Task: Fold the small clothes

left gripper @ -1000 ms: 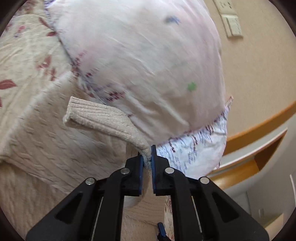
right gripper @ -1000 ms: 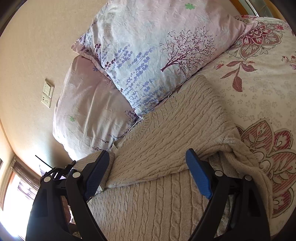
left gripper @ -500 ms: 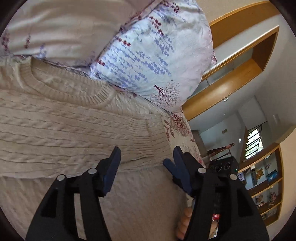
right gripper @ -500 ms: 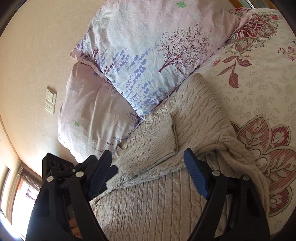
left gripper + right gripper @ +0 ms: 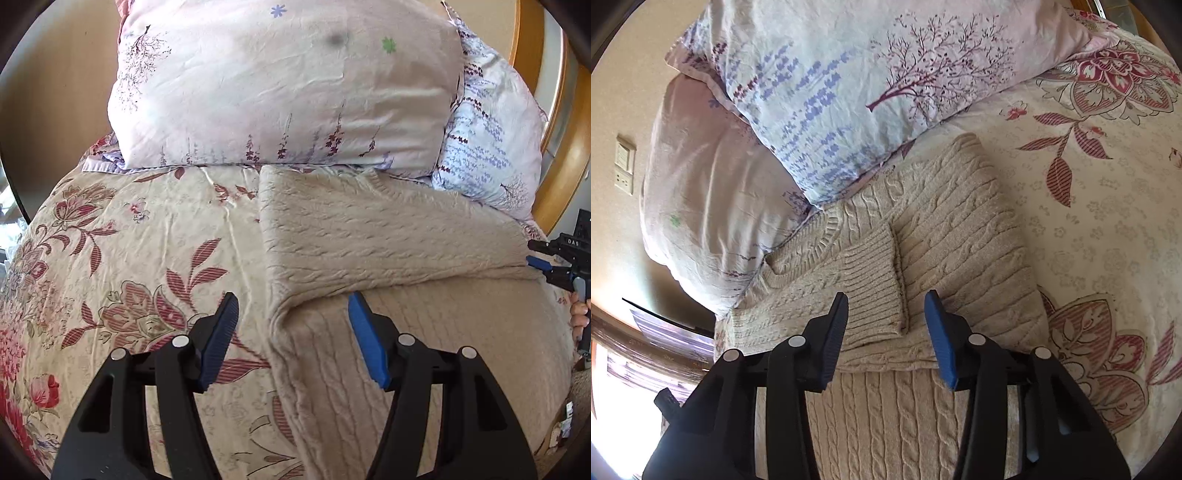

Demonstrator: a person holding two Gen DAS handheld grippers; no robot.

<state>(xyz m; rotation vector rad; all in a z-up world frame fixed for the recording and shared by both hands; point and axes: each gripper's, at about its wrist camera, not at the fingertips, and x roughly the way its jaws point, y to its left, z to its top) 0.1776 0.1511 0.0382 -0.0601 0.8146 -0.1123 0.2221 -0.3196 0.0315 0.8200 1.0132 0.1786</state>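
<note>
A beige cable-knit sweater (image 5: 373,236) lies on the bed just below the pillows, its upper part folded over. My left gripper (image 5: 293,326) hovers open over the sweater's left folded edge, holding nothing. In the right wrist view one sleeve lies across the sweater (image 5: 964,229), ending in a ribbed cuff (image 5: 875,273). My right gripper (image 5: 886,306) hangs just above that cuff with its jaws closing. The cuff's end shows between the blue pads, which do not press on it. The right gripper (image 5: 554,266) also shows at the far right of the left wrist view.
A floral bedspread (image 5: 122,266) covers the bed. Two printed pillows (image 5: 280,88) (image 5: 871,85) lean at its head, right behind the sweater. There is a wall switch (image 5: 625,164) on the beige wall and a wooden frame (image 5: 565,155) to the right.
My left gripper let go of the sleeve cuff, opened and swung to the sweater's left edge. The sleeve now lies across the sweater. My right jaws narrowed and moved in over the cuff.
</note>
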